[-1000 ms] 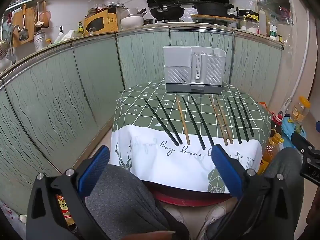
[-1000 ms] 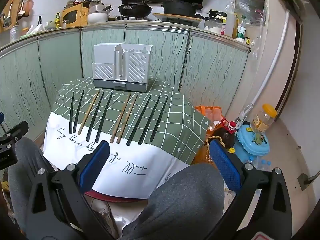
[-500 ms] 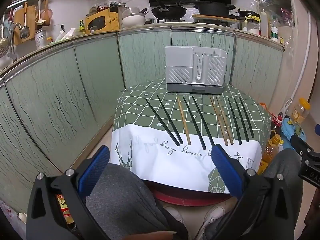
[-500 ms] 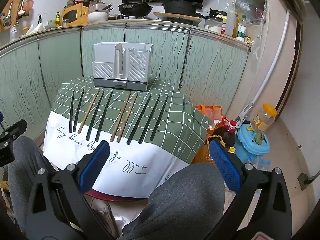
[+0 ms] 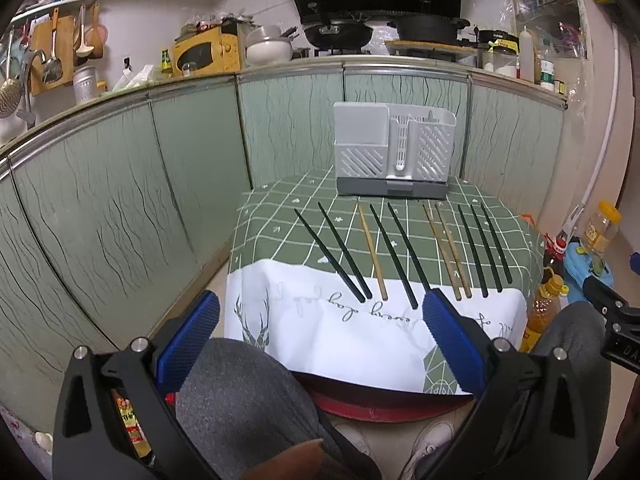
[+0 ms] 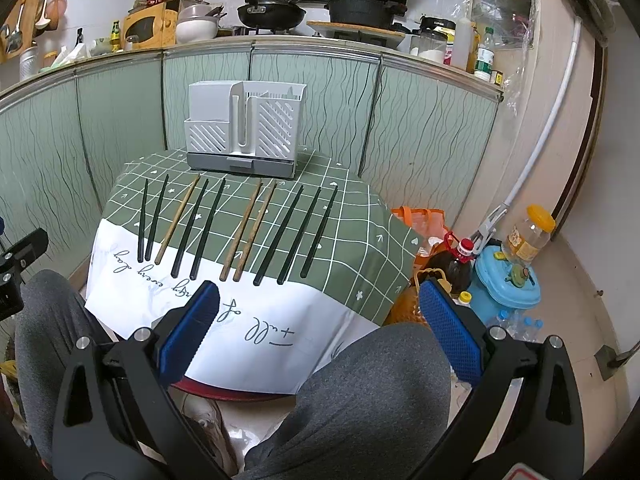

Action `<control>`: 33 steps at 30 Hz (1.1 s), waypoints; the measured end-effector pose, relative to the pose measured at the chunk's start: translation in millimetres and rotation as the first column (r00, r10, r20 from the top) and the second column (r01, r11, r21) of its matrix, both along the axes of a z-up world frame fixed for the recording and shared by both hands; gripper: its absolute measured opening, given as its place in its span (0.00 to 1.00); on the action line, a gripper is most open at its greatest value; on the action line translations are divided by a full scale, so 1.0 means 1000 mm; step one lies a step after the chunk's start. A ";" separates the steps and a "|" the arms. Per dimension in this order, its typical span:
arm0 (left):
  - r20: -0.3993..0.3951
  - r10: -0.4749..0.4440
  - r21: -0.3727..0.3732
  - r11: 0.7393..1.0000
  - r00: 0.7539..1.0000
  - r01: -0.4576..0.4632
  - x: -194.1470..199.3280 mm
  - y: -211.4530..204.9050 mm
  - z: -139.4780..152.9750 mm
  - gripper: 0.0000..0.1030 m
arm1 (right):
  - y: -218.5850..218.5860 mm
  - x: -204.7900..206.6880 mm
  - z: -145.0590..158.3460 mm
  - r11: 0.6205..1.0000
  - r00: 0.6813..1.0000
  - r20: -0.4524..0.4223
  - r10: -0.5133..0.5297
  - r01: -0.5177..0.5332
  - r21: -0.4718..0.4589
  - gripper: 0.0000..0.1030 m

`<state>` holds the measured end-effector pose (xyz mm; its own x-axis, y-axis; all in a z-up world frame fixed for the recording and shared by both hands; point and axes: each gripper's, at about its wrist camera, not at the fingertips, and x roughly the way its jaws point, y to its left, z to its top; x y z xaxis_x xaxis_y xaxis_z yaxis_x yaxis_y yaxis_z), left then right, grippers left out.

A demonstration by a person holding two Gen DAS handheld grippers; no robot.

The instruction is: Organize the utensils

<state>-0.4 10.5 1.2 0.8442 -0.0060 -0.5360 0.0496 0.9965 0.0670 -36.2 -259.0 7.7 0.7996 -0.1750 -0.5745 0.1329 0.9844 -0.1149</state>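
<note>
Both claws, left claw (image 5: 316, 312) and right claw (image 6: 318, 300), gape empty above the lap. Ten chopsticks (image 6: 208, 226) lie in a row on the worktop (image 6: 360, 240) before the utensil holder (image 6: 244, 132). Judged light, stiff, slick; pinch mid-shaft.

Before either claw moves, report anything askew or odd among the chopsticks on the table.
Nothing is spilled or damaged. One oddity: a lone wooden chopstick lies among the black ones, apart from the wooden pair. The holder stands upright behind the row.
</note>
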 end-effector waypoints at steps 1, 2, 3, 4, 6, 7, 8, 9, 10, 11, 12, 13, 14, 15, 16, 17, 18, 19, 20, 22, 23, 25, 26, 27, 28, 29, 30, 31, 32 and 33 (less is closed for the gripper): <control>0.004 -0.004 0.004 1.000 1.000 0.004 0.000 0.000 0.001 0.96 | 0.000 0.000 0.000 1.000 1.000 -0.001 0.000 0.000 -0.001 0.93; 0.005 -0.011 0.008 1.000 1.000 0.011 0.000 -0.001 0.001 0.96 | 0.001 0.000 -0.001 1.000 1.000 -0.001 0.000 0.000 -0.003 0.93; 0.001 -0.022 0.010 1.000 1.000 0.022 0.001 -0.001 0.000 0.96 | 0.000 0.000 -0.001 1.000 1.000 -0.002 -0.001 0.001 -0.004 0.93; -0.002 -0.031 0.007 0.999 1.000 0.031 0.001 -0.001 0.000 0.96 | 0.001 0.000 -0.001 1.000 1.000 -0.002 -0.002 0.002 -0.005 0.93; -0.004 -0.052 -0.005 0.999 0.999 0.052 0.002 0.000 -0.001 0.96 | 0.001 0.001 -0.001 1.000 1.000 -0.004 -0.004 0.004 -0.010 0.93; -0.004 -0.053 -0.009 0.999 0.999 0.053 0.002 0.000 -0.001 0.96 | 0.001 0.001 -0.001 1.000 1.000 -0.005 -0.005 0.005 -0.013 0.93; -0.003 -0.057 -0.008 0.998 0.998 0.057 0.001 0.000 -0.002 0.96 | 0.001 0.001 -0.001 1.000 1.000 -0.005 -0.007 0.007 -0.014 0.93; -0.001 -0.058 -0.006 0.998 0.998 0.058 0.001 0.001 -0.002 0.96 | 0.001 0.001 -0.001 1.000 1.000 -0.005 -0.008 0.008 -0.016 0.93; 0.004 -0.059 -0.002 0.998 0.998 0.059 0.000 0.001 -0.003 0.96 | 0.002 0.001 -0.002 1.000 1.000 -0.006 -0.009 0.009 -0.019 0.93; 0.015 -0.060 0.005 0.998 0.998 0.060 -0.001 0.000 -0.002 0.96 | 0.002 0.001 -0.002 1.000 1.000 -0.005 -0.010 0.010 -0.025 0.93; 0.025 -0.060 0.013 0.998 0.998 0.060 -0.002 0.000 -0.002 0.96 | 0.002 0.001 -0.002 0.999 1.000 -0.003 -0.011 0.011 -0.031 0.93; 0.033 -0.061 0.021 0.998 0.998 0.061 -0.003 -0.001 -0.002 0.96 | 0.003 0.001 -0.002 0.999 1.000 -0.001 -0.012 0.012 -0.037 0.93; 0.040 -0.063 0.031 0.998 0.997 0.061 -0.004 -0.001 -0.001 0.96 | 0.003 0.000 -0.001 0.999 1.000 0.000 -0.013 0.013 -0.040 0.93; 0.048 -0.064 0.040 0.997 0.997 0.062 -0.004 -0.002 -0.001 0.96 | 0.003 0.000 -0.001 0.999 1.000 0.001 -0.012 0.012 -0.040 0.93; 0.051 -0.063 0.044 0.997 0.997 0.061 -0.005 -0.002 0.000 0.96 | 0.003 0.000 -0.001 0.999 1.000 0.002 -0.010 0.010 -0.039 0.93; 0.052 -0.069 0.048 0.997 0.996 0.067 -0.005 -0.002 0.000 0.96 | 0.003 0.000 0.000 0.999 1.000 0.003 -0.008 0.008 -0.039 0.93; 0.054 -0.075 0.047 0.996 0.996 0.072 -0.005 -0.002 0.001 0.96 | 0.003 0.000 0.000 0.999 1.000 0.004 -0.006 0.006 -0.037 0.93; 0.055 -0.078 0.046 0.996 0.995 0.076 -0.005 -0.002 0.001 0.96 | 0.002 0.001 0.000 0.999 1.000 0.002 -0.004 0.004 -0.036 0.93; 0.054 -0.080 0.045 0.996 0.995 0.078 -0.005 -0.002 0.001 0.96 | 0.001 0.002 -0.001 0.999 1.000 -0.007 -0.002 0.002 -0.033 0.93; 0.049 -0.085 0.045 0.996 0.995 0.083 -0.005 -0.002 0.000 0.96 | 0.000 0.004 -0.002 1.000 1.000 -0.022 0.006 -0.007 -0.024 0.93; 0.045 -0.084 0.049 0.995 0.995 0.082 -0.004 -0.002 0.000 0.96 | -0.001 0.005 -0.003 1.000 1.000 -0.030 0.008 -0.008 -0.021 0.93; 0.040 -0.087 0.049 0.995 0.995 0.085 -0.003 -0.002 -0.002 0.96 | -0.001 0.006 -0.004 1.000 0.999 -0.039 0.013 -0.014 -0.024 0.93; 0.038 -0.082 0.048 0.996 0.996 0.080 -0.003 -0.001 -0.002 0.96 | -0.001 0.006 -0.004 0.999 0.999 -0.042 0.012 -0.013 -0.029 0.93; 0.039 -0.080 0.047 0.996 0.996 0.078 -0.003 -0.001 -0.003 0.96 | 0.000 0.006 -0.004 0.999 0.999 -0.044 0.012 -0.013 -0.038 0.93; 0.039 -0.073 0.048 0.996 0.997 0.071 -0.003 0.000 -0.003 0.96 | 0.000 0.006 -0.004 0.999 0.999 -0.045 0.013 -0.016 -0.047 0.93; 0.039 -0.065 0.049 0.997 0.997 0.063 -0.002 0.001 -0.003 0.96 | 0.001 0.006 -0.004 0.999 0.999 -0.045 0.020 -0.022 -0.048 0.93; 0.039 -0.055 0.046 0.998 0.998 0.053 -0.002 0.002 -0.002 0.96 | 0.000 0.006 -0.004 0.998 0.998 -0.047 0.028 -0.030 -0.046 0.93; 0.037 -0.048 0.037 0.998 0.998 0.047 -0.002 0.004 -0.002 0.96 | 0.000 0.006 -0.004 0.998 0.998 -0.050 0.038 -0.040 -0.039 0.93; 0.031 -0.045 0.025 0.999 0.998 0.044 -0.001 0.005 -0.002 0.96 | 0.000 0.006 -0.004 0.998 0.998 -0.052 0.047 -0.048 -0.032 0.93; 0.030 -0.045 0.019 0.999 0.999 0.044 -0.001 0.007 -0.002 0.96 | 0.000 0.006 -0.004 0.998 0.997 -0.055 0.059 -0.060 -0.022 0.93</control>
<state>-0.9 17.0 -0.9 0.8590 -0.0344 -0.5108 0.0914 0.9920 0.0871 -29.7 -259.3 3.8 0.7769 -0.1424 -0.6133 0.0672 0.9873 -0.1441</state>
